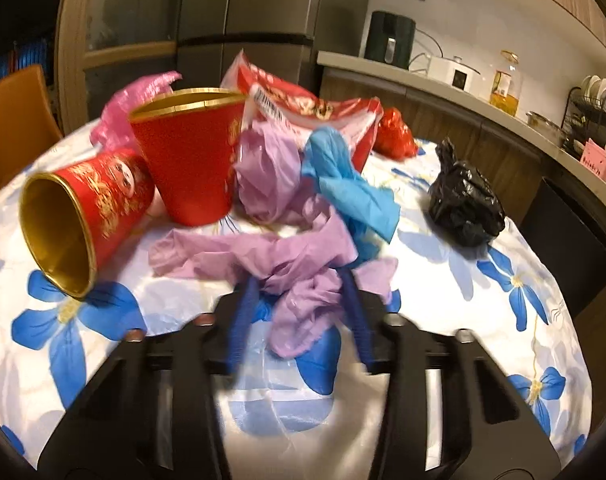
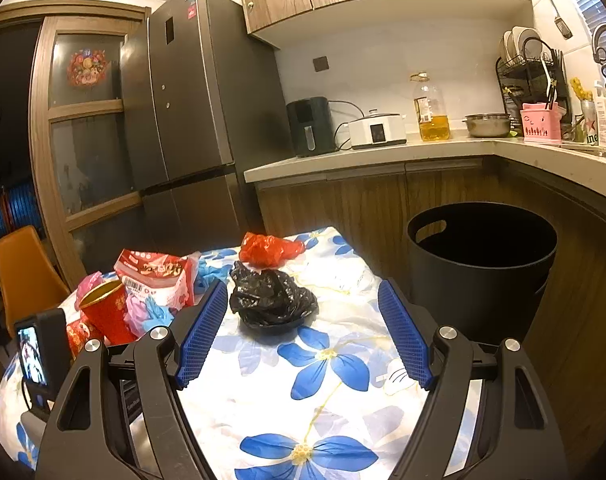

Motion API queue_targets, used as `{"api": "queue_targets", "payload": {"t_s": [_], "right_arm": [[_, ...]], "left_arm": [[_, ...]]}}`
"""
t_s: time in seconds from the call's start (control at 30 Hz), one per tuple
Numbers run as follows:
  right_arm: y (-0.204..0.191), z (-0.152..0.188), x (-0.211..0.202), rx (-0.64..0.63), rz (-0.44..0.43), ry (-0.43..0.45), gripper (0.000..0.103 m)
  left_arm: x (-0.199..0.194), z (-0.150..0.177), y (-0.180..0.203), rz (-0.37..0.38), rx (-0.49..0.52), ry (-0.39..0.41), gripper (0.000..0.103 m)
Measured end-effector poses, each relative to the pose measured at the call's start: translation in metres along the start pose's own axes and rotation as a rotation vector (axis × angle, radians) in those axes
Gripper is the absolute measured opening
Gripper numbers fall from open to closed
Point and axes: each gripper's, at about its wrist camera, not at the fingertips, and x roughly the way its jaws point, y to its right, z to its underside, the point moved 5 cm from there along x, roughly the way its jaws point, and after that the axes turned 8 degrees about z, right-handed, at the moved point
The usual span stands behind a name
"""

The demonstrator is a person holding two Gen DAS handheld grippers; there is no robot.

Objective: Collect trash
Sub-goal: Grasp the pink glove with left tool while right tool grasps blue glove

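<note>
Purple glove (image 1: 299, 276) lies crumpled at lower centre of left wrist view, bunched between left tool (image 1: 301, 280) pads, which pinch it on desk (image 1: 483, 304). Right tool (image 2: 303, 330) gapes empty, black bag (image 2: 273, 300) just ahead; bin (image 2: 481, 268) at right.

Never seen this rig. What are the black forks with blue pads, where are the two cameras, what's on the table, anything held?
No robot: a person holds two hand grippers, each with a fisheye camera looking along its fingers. The left gripper has purple plastic film between its pads; a firm grip is unclear. The right gripper is open and empty, aimed at a black bag. On the floral tablecloth lie red cups, a snack packet, a blue glove and a red bag. A black bin stands beside the table.
</note>
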Motion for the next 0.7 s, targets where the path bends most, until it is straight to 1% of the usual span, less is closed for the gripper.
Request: {"api": "queue_targets", "payload": {"t_s": [0.03,0.1,0.2,0.37,0.47,0.53,0.7], "right_arm": [[-0.002,0.001,0.001,-0.005,-0.002,-0.004,0.076],[-0.006,0.004,0.004,-0.015,-0.009,-0.015,0.076],[-0.014,0.008,0.008,-0.025,-0.023,-0.033,0.076],[-0.029,0.017,0.015,-0.048,-0.048,-0.058,0.076],[-0.038,0.022,0.02,-0.061,-0.066,-0.075,0.076],[-0.046,0.025,0.025,-0.067,-0.081,-0.086,0.076],[-0.08,0.033,0.041,-0.104,-0.139,-0.116,0.076]], "left_arm": [[0.0,0.001,-0.001,0.009,-0.005,-0.006,0.027],[-0.002,0.002,-0.003,0.032,-0.014,-0.014,0.015],[-0.01,0.003,-0.004,0.064,-0.022,-0.004,0.008],[-0.042,0.004,0.002,0.111,0.0,0.039,0.006],[-0.067,-0.002,0.004,0.13,0.019,0.085,0.006],[-0.083,-0.008,0.002,0.138,0.014,0.12,0.006],[-0.112,-0.024,-0.011,0.119,-0.01,0.207,0.006]]}}
